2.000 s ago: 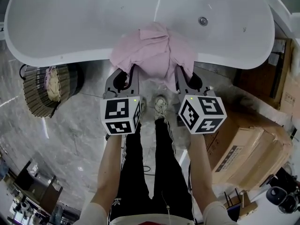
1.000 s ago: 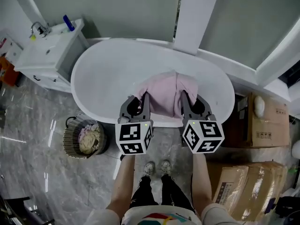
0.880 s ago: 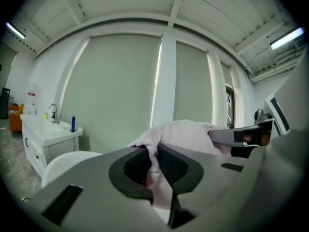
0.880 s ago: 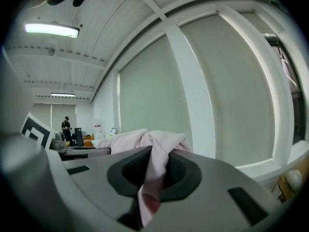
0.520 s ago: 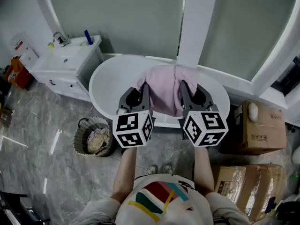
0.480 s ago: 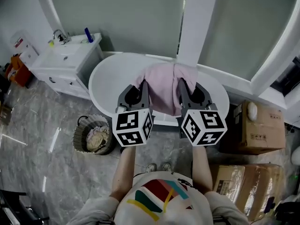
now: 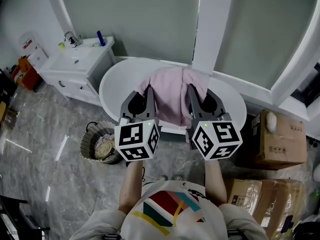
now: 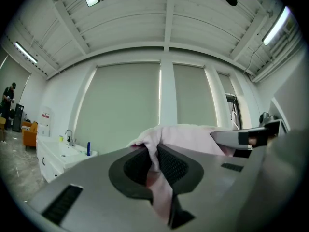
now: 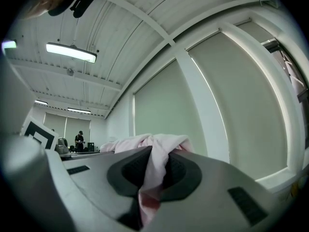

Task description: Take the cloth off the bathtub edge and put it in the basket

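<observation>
- Pink cloth (image 7: 172, 91) is hanging stretched between the two tools and appears lifted off the bathtub (image 7: 117, 81), which is lying below and beyond the jaws
- left gripper (image 7: 148, 93) is clamping one edge of the fabric: its jaws are nearly together, with a fold pinched between the ribbed pads and trailing down behind them
- right gripper (image 7: 192, 93) is gripping the other edge the same way, its pads pressing on a bunched fold
- basket (image 7: 88, 136) is sitting on the floor below and outboard of the left gripper, well apart from both tools, with some laundry in it
- Judgement: the step in hand is the carry to the basket. Each tool is holding only a fold, so keeping both squeezes firm and moving the tools together should stop the span tugging out of a pad
- Leading the slack middle over the opening, then sinking both tools close above the rim before letting go, should stop a tail draping over the wall
- Risk: the slack is snagging on the tub edge while swinging across, so raising slightly before traversing seems wise
</observation>
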